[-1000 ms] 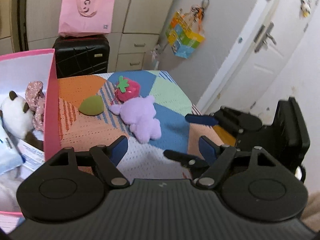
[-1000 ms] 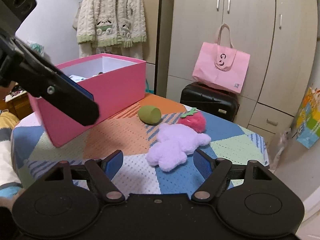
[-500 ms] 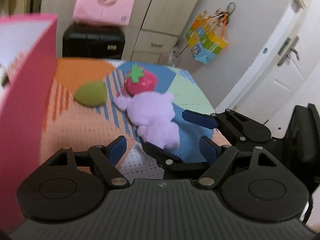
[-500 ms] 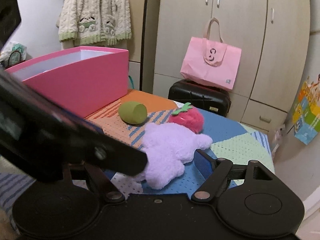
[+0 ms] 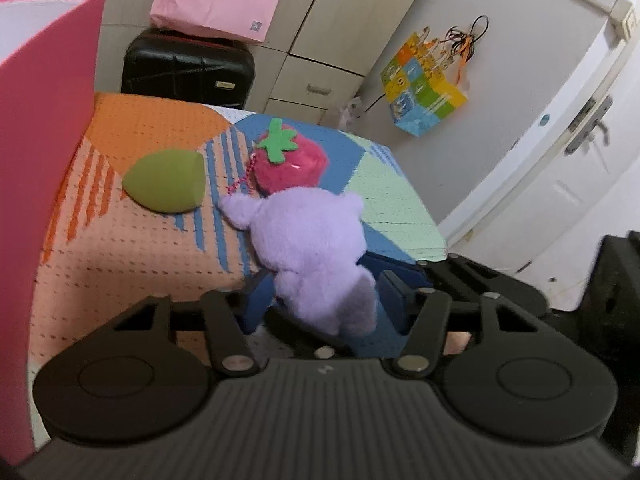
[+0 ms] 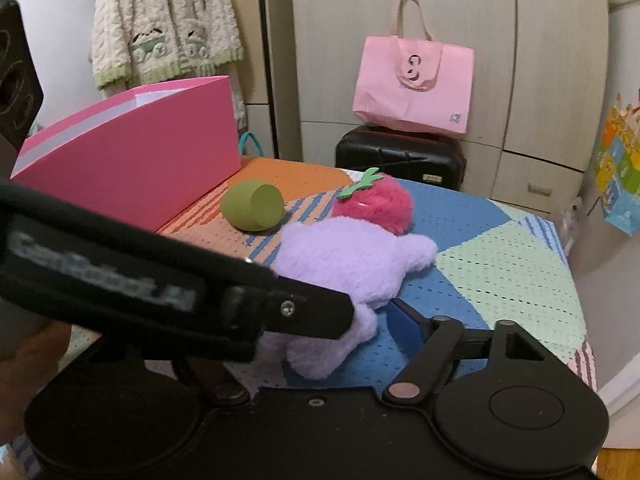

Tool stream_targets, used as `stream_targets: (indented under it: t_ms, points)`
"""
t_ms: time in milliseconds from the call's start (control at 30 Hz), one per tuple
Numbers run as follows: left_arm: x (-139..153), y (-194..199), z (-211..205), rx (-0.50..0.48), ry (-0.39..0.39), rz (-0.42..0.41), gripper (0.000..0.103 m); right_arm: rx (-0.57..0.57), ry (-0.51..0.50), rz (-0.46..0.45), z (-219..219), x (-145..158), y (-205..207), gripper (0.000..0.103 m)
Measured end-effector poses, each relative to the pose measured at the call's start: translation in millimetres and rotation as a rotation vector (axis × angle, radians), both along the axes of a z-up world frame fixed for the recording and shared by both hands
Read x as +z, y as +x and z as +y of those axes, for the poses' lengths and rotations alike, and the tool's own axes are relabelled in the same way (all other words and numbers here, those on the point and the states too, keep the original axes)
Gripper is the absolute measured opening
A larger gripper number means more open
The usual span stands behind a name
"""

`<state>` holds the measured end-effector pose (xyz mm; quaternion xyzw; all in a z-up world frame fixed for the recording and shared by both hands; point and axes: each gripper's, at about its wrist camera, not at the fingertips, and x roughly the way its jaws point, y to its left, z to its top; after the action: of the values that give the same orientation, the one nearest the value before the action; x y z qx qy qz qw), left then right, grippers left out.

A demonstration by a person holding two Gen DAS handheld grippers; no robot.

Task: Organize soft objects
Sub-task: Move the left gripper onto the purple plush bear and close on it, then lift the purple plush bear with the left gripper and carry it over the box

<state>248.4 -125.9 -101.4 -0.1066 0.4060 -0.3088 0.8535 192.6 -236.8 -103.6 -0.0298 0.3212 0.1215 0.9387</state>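
The left gripper (image 5: 320,300) has just been closing and now pinches the near end of the purple plush toy (image 5: 312,240) lying on the patchwork bench (image 5: 120,248). The right gripper (image 6: 344,332) stands spread around it. Next: lift it left into the pink box (image 5: 44,120).

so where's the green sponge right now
The green sponge lies on the quilt between the pink box on its left and the strawberry plush on its right in the left wrist view, just beyond the purple plush.
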Motion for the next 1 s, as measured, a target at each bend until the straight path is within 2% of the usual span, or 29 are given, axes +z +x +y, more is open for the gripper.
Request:
stream_targets:
  t_ms: [67,133,333,467,633,833,1000]
  points:
    - [2,0,-3,0.001,0.014,-0.013,0.052,-0.002,-0.021,-0.028,3,0,-4,0.074]
    - [2,1,-5,0.001,0.017,-0.012,0.05,0.003,-0.022,-0.029,5,-2,-5,0.064]
    - [0,-3,-15,0.009,0.078,-0.04,0.048,-0.01,-0.033,-0.025,9,-5,-5,0.061]
    - [-2,-1,-17,0.013,0.092,-0.027,0.053,-0.017,-0.041,-0.033,10,-6,-5,0.06]
    - [-3,-3,-21,0.023,0.095,-0.032,0.053,-0.037,-0.035,-0.037,10,-6,-6,0.059]
    - [3,-20,-28,-0.003,0.14,-0.086,0.052,-0.08,0.015,-0.025,7,-2,-16,0.058]
    - [8,-32,-28,-0.018,0.164,-0.082,0.051,-0.097,0.038,-0.022,9,-1,-30,0.058]
